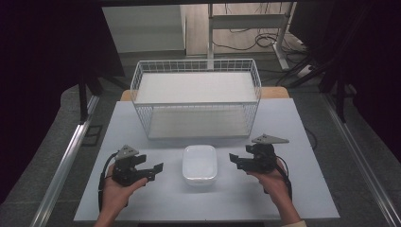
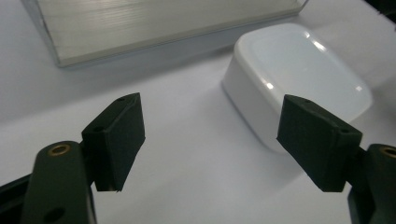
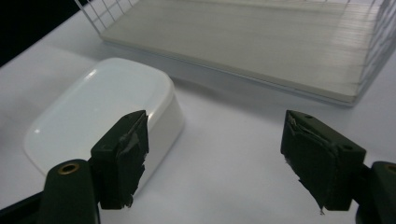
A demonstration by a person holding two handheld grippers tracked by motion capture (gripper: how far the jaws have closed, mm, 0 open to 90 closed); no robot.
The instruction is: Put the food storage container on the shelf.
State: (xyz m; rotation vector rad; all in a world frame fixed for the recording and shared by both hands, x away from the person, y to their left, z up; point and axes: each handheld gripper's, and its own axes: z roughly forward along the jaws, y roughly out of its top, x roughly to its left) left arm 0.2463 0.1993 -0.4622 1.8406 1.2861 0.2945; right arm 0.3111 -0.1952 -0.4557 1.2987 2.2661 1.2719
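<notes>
Lying between both spread grippers (untouched): white box.

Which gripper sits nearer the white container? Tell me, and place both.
Right, narrowly. The right gripper sits just off the white container on its right side; the left gripper sits slightly farther off its left side. Both open, touching nothing.
</notes>
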